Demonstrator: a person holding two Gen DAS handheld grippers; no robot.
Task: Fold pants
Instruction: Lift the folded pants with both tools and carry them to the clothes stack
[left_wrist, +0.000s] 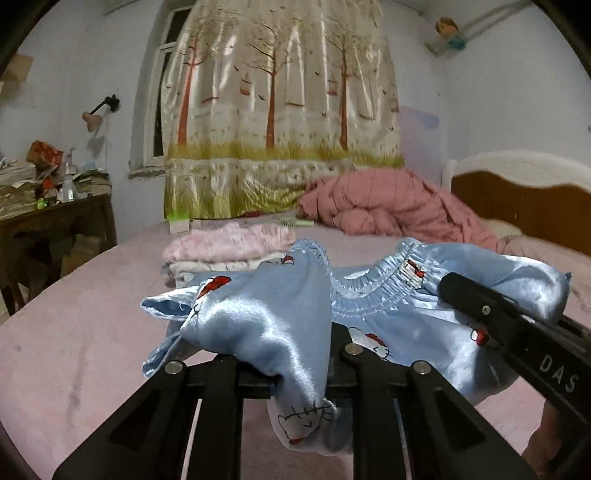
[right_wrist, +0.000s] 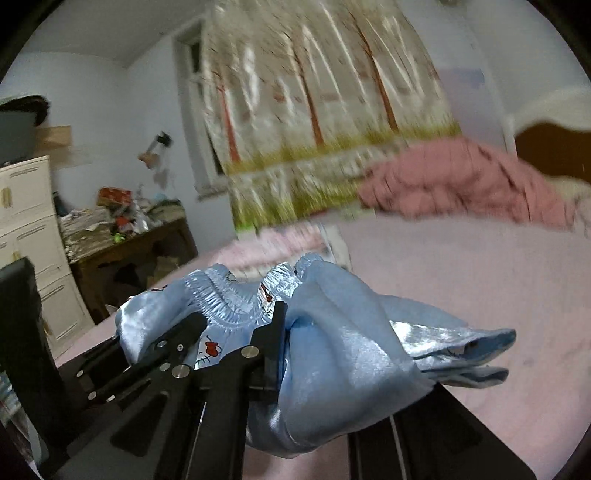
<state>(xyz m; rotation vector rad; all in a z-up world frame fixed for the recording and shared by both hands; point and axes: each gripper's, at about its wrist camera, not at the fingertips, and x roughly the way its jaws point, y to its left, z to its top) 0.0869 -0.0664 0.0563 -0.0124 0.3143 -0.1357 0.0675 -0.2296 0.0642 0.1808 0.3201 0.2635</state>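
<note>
Light blue satin pants with a cartoon cat print hang bunched above the pink bed, their elastic waistband sagging between my two grippers. In the left wrist view my left gripper is shut on a fold of the cloth, which drapes over its fingers. My right gripper comes in from the right, its tip buried in the fabric near the waistband. In the right wrist view the right gripper is shut on the pants, with one finger hidden under cloth. The left gripper shows at the left.
A stack of folded pink clothes lies on the bed behind the pants. A rumpled pink quilt and a wooden headboard are at the far right. A cluttered desk and white drawers stand left. A tree-print curtain hangs behind.
</note>
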